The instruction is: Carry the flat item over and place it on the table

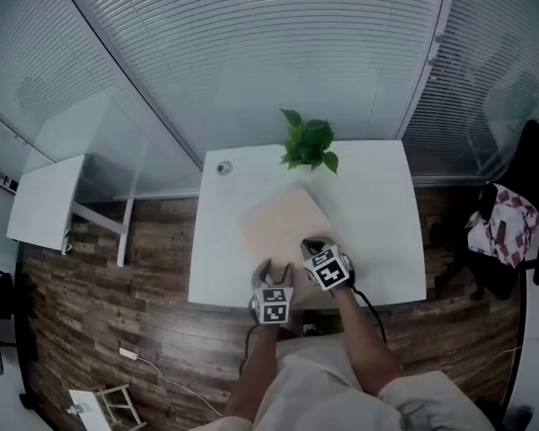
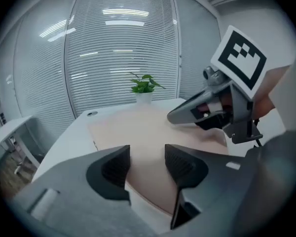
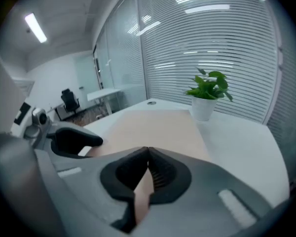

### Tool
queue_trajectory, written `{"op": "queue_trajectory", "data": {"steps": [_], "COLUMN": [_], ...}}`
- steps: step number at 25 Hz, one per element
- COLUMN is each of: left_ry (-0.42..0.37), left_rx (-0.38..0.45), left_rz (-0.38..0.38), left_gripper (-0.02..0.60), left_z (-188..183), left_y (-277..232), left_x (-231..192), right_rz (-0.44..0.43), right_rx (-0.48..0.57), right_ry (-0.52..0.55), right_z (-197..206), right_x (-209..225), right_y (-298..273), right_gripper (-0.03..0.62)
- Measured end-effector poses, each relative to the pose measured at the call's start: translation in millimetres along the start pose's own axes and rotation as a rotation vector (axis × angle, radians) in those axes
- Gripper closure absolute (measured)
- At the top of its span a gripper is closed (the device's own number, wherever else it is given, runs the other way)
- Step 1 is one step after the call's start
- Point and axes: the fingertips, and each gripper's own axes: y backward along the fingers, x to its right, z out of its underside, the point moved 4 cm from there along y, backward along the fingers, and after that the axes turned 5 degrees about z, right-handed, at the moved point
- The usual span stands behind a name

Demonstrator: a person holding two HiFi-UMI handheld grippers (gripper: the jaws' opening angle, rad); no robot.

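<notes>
**Flat board on the white table, right gripper clamped on its near edge**

The flat board (image 1: 281, 221), pale beige and thin, lies across the middle of the white table (image 1: 382, 200), turned at an angle to the table's edges, just below the centre of the head view.

Nearest the person, at the lower centre of that view, the left gripper (image 1: 272, 268) is at the table's front edge by the board's near corner. In the left gripper view its jaws stand apart; the board (image 2: 138, 130) shows in the gap between them, and neither pad presses on it. Just to its right, the right gripper (image 1: 311, 244) has its jaws closed on the board's near edge; in the right gripper view the pads meet on the thin beige edge (image 3: 144, 191), and the rest of the board (image 3: 153, 125) stretches away beyond them.

Past the board's far corner, a small potted plant (image 1: 307, 144) stands at the table's back edge, top centre. A round grommet hole (image 1: 223, 168) sits in the table's far left corner. Behind, a glass wall with blinds (image 1: 278, 43) fills the upper frame.
</notes>
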Motion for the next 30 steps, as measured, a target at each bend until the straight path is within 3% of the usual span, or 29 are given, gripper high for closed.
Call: {"op": "queue_trajectory", "data": {"steps": [3,7,13,15,18,22,24,28,30], "left_ry": [0.024,0.037,0.008,-0.002,0.019,-0.001,-0.004,0.016,0.018], "left_rx": [0.016,0.031,0.051,0.093,0.151,0.155,0.169,0.174,0.173], "left_rz": [0.022,0.029,0.058,0.08,0.12,0.179,0.206,0.251,0.262], "left_gripper": [0.35,0.351,0.357,0.415,0.43,0.438,0.472,0.562,0.575], "left_z": [-6,-2,-11,-20,-25,-15,-8,12,19], "left_y": [2,5,8,22,45,82,100,126,141], "left_x": [-3,-3,-5,-5,-2,-7,-13,-22,-28], "right_rz": [0.024,0.083,0.196,0.232,0.303,0.372,0.388,0.417,0.422], "right_rx": [0.076,0.089,0.146,0.154,0.16,0.181,0.189,0.213,0.218], "right_ry": [-0.124,-0.137,-0.262,-0.276,-0.289,-0.406,-0.447,-0.469,-0.462], "right_z": [3,16,33,38,47,62,66,66,67], "right_x": [15,24,27,19,7,-25,-44,-84,-107], "right_y": [18,50,94,103,118,136,141,149,152], "right_gripper": [0.592,0.592,0.592,0.592,0.592,0.592,0.592,0.592,0.592]}}
